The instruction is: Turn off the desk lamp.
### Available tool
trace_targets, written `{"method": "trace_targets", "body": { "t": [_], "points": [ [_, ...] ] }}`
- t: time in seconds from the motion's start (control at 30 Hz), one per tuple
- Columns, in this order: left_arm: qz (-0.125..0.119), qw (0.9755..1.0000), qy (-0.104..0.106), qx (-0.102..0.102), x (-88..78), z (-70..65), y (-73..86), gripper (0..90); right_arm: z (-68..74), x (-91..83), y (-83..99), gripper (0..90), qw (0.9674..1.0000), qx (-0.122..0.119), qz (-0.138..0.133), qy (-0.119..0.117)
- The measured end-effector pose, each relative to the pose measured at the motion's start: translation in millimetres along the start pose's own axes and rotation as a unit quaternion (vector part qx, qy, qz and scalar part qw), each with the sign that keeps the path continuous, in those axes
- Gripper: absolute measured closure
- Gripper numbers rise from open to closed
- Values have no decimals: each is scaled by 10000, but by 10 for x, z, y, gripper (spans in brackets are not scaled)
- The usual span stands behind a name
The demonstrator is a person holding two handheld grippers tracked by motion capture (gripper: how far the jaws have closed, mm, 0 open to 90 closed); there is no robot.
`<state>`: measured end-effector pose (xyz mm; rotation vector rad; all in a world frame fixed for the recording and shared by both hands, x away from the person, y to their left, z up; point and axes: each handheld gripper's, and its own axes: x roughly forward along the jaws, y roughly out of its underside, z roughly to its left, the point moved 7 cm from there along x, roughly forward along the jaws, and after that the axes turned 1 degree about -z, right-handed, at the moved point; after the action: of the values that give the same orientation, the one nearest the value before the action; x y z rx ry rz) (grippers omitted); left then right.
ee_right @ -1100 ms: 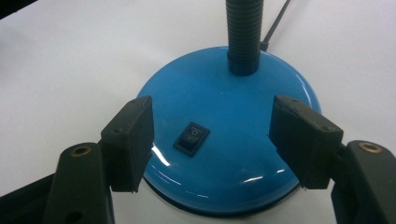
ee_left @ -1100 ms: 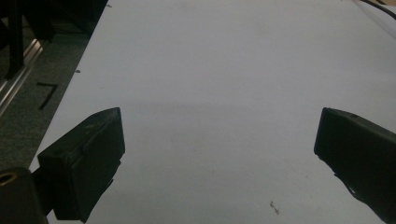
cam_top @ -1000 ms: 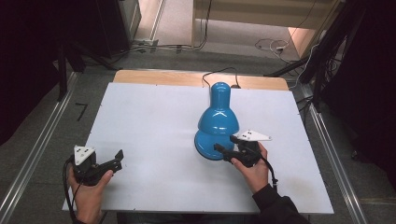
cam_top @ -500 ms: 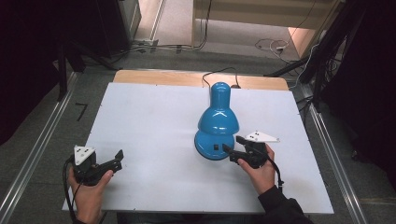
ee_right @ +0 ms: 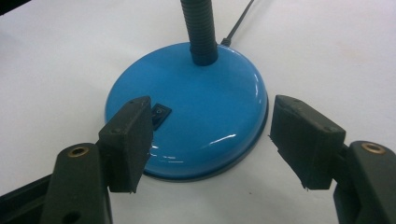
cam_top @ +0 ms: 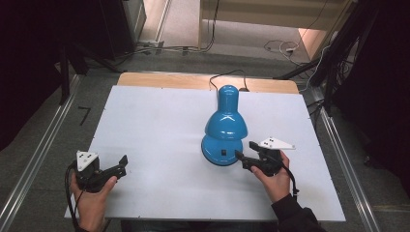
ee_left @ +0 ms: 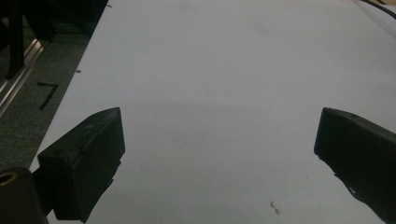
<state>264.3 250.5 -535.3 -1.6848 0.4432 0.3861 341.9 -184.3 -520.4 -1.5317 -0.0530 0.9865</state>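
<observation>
A blue lamp (cam_top: 225, 126) stands on the white desk (cam_top: 154, 125), right of centre. From above, its shade hides most of the neck and its round base (cam_top: 220, 153) sits toward the person's side. A black cord (cam_top: 227, 75) runs from the lamp over the far wooden edge of the desk.

The right gripper (cam_top: 244, 153) is held in the person's right hand (cam_top: 273, 176) just beside the base, at its near right side, pointing toward it. In the right gripper view the fingers (ee_right: 127, 140) are spread wide apart, one in front of the base's left part near the small black switch (ee_right: 159, 114), the other off the base's right rim. Whether either finger touches the base cannot be told. The ribbed dark neck (ee_right: 200, 32) rises from the top of the base.

The left gripper (cam_top: 122, 164) rests in the left hand (cam_top: 92, 193) at the near left corner of the desk, well apart from the lamp. Its fingers (ee_left: 86, 161) are also spread wide, with bare white desk between them. Dark floor and a metal rail (cam_top: 43, 140) lie beyond the desk's left edge.
</observation>
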Motion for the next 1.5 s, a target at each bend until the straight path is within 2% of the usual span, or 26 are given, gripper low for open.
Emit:
{"method": "trace_targets", "body": {
  "t": [0.97, 1.5],
  "points": [
    [0, 10000, 3, -2, 0, -3, 0, 21, -313, -299, 128, 269, 9992, 281, -92, 283],
    [1, 10000, 8, -11, 4, -7, 1, 22, -531, -497, 210, 267, 9971, 548, -138, 516]
  ]
}}
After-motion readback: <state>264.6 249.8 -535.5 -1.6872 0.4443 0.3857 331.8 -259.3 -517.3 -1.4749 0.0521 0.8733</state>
